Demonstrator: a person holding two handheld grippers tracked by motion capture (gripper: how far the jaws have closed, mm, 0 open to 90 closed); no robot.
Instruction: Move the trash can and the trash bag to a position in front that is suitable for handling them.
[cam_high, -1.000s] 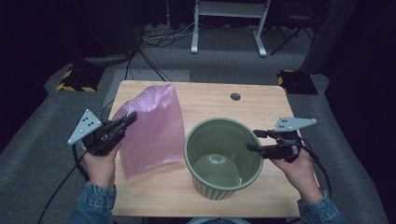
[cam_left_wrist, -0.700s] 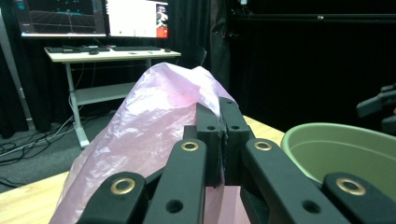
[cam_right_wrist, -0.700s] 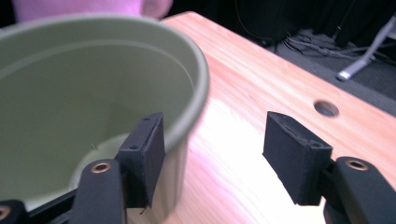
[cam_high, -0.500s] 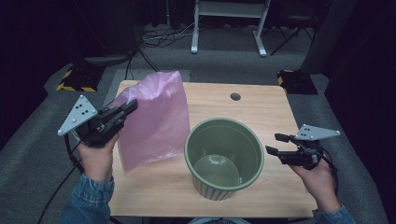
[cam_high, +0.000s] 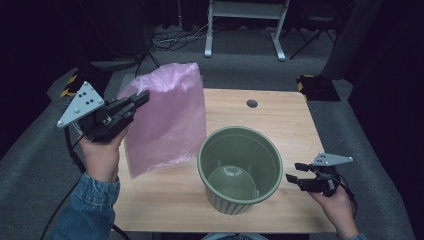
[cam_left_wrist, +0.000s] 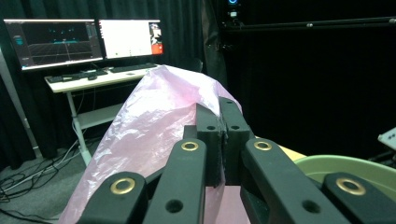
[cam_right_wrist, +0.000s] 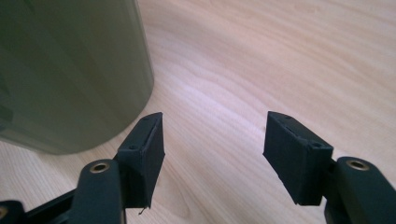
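Observation:
A pink plastic bag (cam_high: 167, 120) hangs upright over the left half of the wooden table (cam_high: 280, 115), its lower edge near the tabletop. My left gripper (cam_high: 142, 96) is shut on the bag's upper left edge; in the left gripper view the jaws (cam_left_wrist: 223, 102) pinch the pink film (cam_left_wrist: 154, 121). A green ribbed bin (cam_high: 235, 202) stands empty at the front middle. My right gripper (cam_high: 292, 171) hovers low beside the bin's right wall. It is open, its jaws have just been opening, and between them (cam_right_wrist: 212, 135) lies only bare wood, with the bin (cam_right_wrist: 70, 70) to the left.
A round cable hole (cam_high: 252, 103) sits in the table's far side. A white desk frame (cam_high: 245, 20) and cables lie on the floor behind. The left gripper view shows two monitors (cam_left_wrist: 60, 39) on a desk. Grey carpet surrounds the table.
My left gripper has lifted the pink bag from lying on the table to hanging upright. My right gripper has left the bin's rim, moving right and down to the tabletop.

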